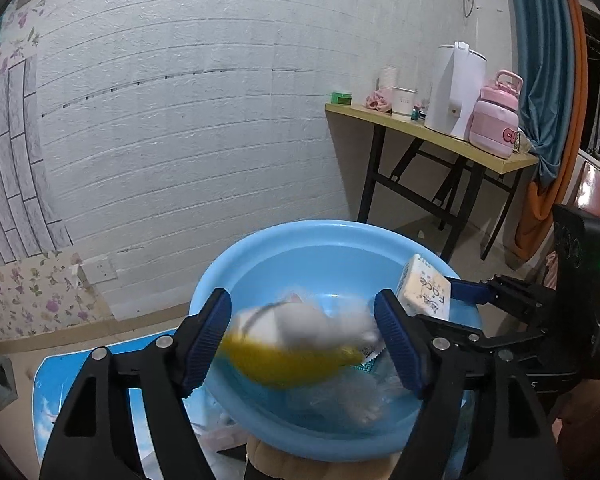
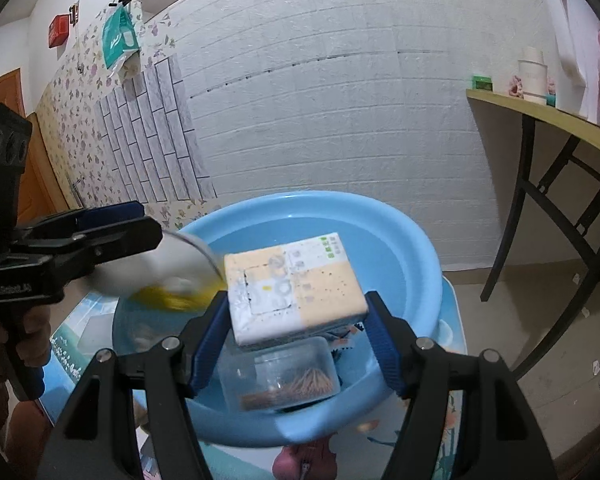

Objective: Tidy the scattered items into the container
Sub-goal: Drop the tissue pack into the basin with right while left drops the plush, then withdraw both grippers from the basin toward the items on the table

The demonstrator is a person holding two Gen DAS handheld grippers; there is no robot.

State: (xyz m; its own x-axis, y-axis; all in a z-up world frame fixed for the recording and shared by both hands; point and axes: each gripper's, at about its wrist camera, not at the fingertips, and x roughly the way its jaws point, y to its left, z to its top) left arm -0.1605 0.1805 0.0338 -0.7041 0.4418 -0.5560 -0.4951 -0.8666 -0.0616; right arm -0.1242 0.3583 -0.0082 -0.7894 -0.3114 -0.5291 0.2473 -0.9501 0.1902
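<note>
Currently, blue basin (image 1: 260,248): stands on a patterned stool (image 2: 452,360) near the white brick wall (image 1: 200,120).
Left gripper (image 1: 302,332): over the basin, jaws apart; a blurred white-and-yellow item (image 1: 300,344) lies between them, and whether the pads touch it cannot be told.
Right gripper (image 2: 296,320): over the basin, clamped on a cream-and-white tissue pack (image 2: 296,284).
Clear plastic jar (image 2: 280,372): lies inside the basin under the pack, holding brown sticks.
</note>
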